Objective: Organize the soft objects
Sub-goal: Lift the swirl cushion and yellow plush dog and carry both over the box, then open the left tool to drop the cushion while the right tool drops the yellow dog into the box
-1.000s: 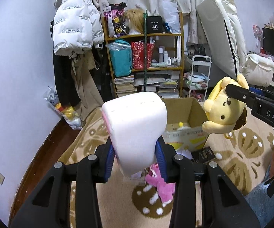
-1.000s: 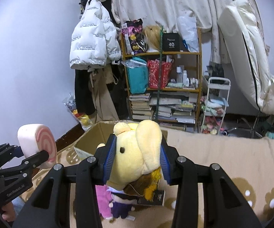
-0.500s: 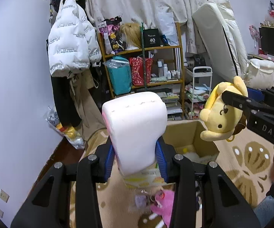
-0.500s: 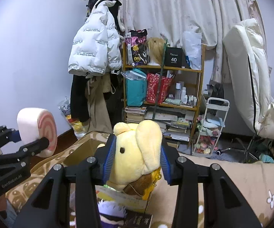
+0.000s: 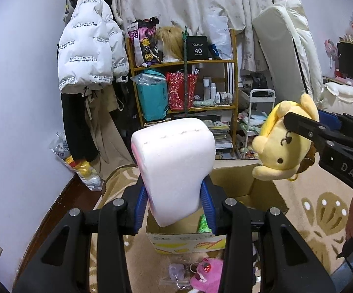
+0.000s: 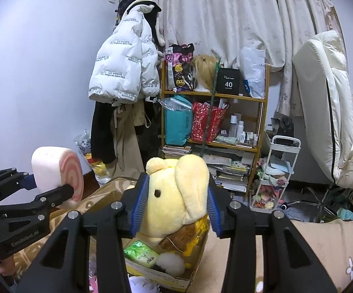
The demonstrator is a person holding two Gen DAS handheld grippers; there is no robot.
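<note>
My left gripper (image 5: 174, 207) is shut on a white cushion with a pink swirl face (image 5: 174, 168) and holds it above the near side of an open cardboard box (image 5: 262, 180). The cushion also shows in the right wrist view (image 6: 56, 171), with the left gripper (image 6: 47, 190) at the left. My right gripper (image 6: 177, 205) is shut on a yellow plush dog (image 6: 176, 195) above the box (image 6: 166, 271). In the left wrist view the plush (image 5: 284, 146) hangs at the right over the box. A green packet (image 6: 141, 254) and a white pom-pom lie inside.
A pink plush (image 5: 205, 273) and small items lie on the patterned rug (image 5: 318, 210) in front of the box. A cluttered wooden shelf (image 5: 186, 92), a hanging white jacket (image 5: 88, 58), a small white cart (image 6: 274, 175) and a cream chair (image 6: 328, 112) stand behind.
Both grippers have risen and tilted up with their toys still held. The box now sits lower in both views, under the cushion and the plush.
</note>
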